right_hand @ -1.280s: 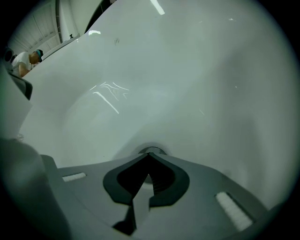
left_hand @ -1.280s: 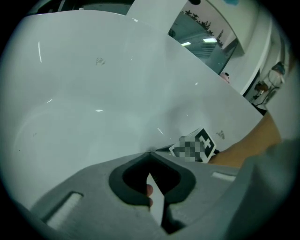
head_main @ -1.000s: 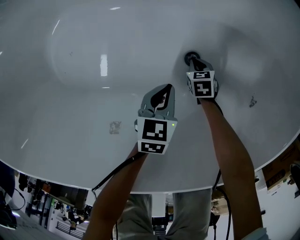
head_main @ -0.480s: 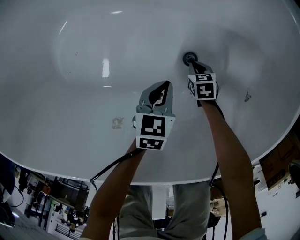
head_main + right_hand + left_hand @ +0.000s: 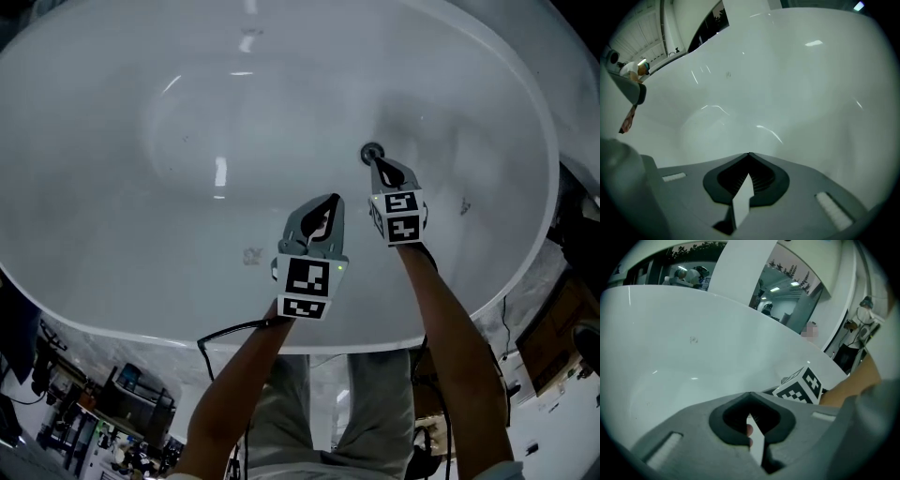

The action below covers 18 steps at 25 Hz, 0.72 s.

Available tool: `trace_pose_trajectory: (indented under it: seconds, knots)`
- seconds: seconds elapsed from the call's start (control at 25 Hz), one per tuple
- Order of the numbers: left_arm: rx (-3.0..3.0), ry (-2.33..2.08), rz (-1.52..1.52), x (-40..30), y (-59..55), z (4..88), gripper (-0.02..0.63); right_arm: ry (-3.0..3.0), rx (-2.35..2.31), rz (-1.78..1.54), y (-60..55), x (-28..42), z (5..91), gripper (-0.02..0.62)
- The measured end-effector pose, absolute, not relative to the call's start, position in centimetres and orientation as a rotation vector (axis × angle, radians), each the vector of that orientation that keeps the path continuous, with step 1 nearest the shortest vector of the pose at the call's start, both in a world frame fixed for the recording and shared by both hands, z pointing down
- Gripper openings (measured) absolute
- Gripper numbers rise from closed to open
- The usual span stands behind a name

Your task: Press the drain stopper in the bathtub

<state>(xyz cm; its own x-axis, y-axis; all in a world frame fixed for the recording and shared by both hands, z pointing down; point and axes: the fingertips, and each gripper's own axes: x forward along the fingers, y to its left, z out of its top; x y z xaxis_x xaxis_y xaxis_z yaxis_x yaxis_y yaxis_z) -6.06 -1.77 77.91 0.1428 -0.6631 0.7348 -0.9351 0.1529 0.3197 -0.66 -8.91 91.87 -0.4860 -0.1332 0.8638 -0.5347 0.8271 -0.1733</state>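
Observation:
The dark round drain stopper (image 5: 372, 151) sits in the floor of the white bathtub (image 5: 141, 281), right of centre in the head view. My right gripper (image 5: 378, 162) is shut, its tips at the near edge of the stopper; I cannot tell whether they touch it. In the right gripper view the shut right gripper (image 5: 749, 153) faces only the tub's white wall, and the stopper is hidden. My left gripper (image 5: 336, 197) is shut on nothing and hovers over the tub floor, nearer and to the left. Past the left gripper (image 5: 750, 393) in its own view shows the right gripper's marker cube (image 5: 801, 385).
The tub's rim (image 5: 551, 197) curves round on the right and along the near side. Small grey marks lie on the tub floor (image 5: 251, 255) and right of the stopper (image 5: 463, 206). Shelves and clutter (image 5: 112, 412) stand on the floor beyond the near rim.
The head view has drawn back, so more of the tub and its rim shows. The right gripper's tips have eased back from over the stopper to its near edge. Both stay shut.

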Motion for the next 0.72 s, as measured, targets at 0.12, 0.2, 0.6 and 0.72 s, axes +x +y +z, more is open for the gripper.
trace_pose_trajectory:
  seconds: [0.12,0.2,0.6,0.72]
  knots:
    - [1.59,-1.611,0.411,-6.0,-1.8,74.9,0.003,-2.075,0.507,0.519,-9.1,-0.6,87.9,0.003]
    - [1.599,-1.618,0.412,-6.0,-1.7,73.2,0.003,-2.09,0.514,0.509,-9.1,-0.5,85.6,0.003]
    - [1.696,-1.608,0.431,-5.9,-1.7,64.4,0.003,-2.174,0.551,0.467,-9.5,0.3,74.0,0.003]
    - [1.726,-1.603,0.443,-5.8,-1.3,61.5,0.003,-2.209,0.555,0.463,-8.9,0.6,70.9,0.003]
